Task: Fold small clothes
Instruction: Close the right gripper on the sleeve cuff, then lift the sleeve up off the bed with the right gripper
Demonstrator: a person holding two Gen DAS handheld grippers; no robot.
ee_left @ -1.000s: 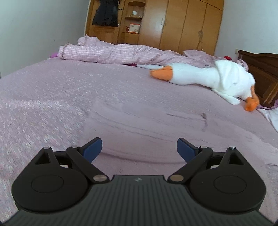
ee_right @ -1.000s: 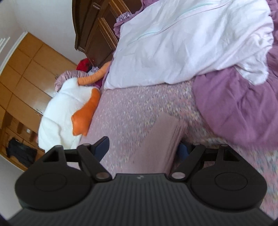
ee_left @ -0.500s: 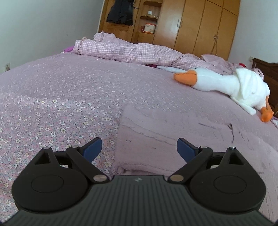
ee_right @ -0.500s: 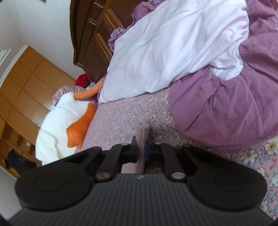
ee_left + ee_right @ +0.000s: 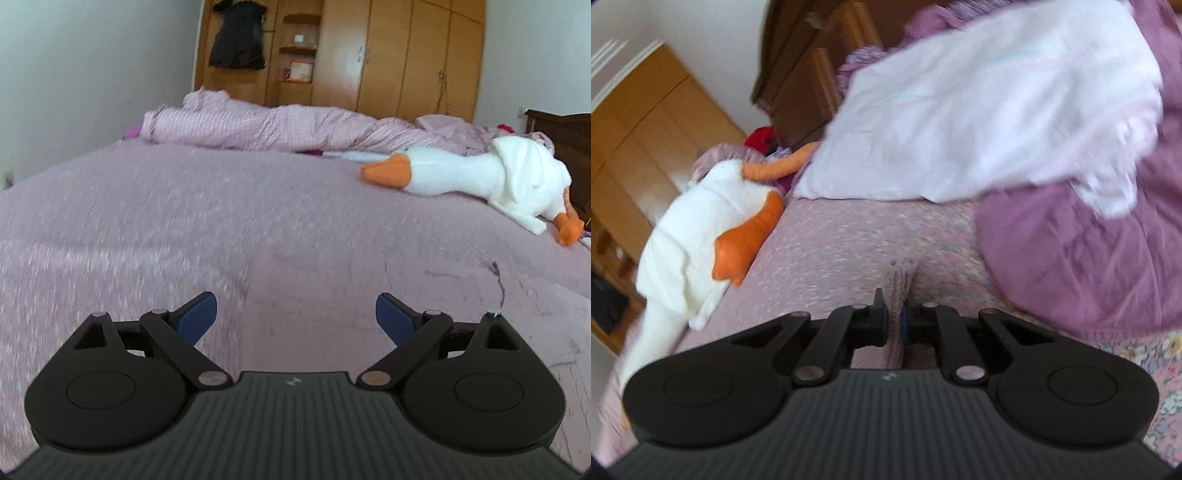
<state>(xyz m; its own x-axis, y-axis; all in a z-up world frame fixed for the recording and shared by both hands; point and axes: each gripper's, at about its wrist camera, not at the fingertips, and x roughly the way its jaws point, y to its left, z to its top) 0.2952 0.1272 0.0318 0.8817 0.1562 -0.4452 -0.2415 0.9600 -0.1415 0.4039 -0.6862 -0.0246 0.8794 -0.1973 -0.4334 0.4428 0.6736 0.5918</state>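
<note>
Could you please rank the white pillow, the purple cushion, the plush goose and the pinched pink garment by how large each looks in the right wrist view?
1. White pillow
2. Purple cushion, close to the pillow; it runs off frame, so this order is unsure
3. Plush goose
4. Pink garment, only a narrow pinched fold showing in the right gripper

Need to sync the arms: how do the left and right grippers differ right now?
The left gripper is spread open and empty above the pink garment; the right gripper is shut on a bunched edge of the garment. Both are over the bed.
</note>
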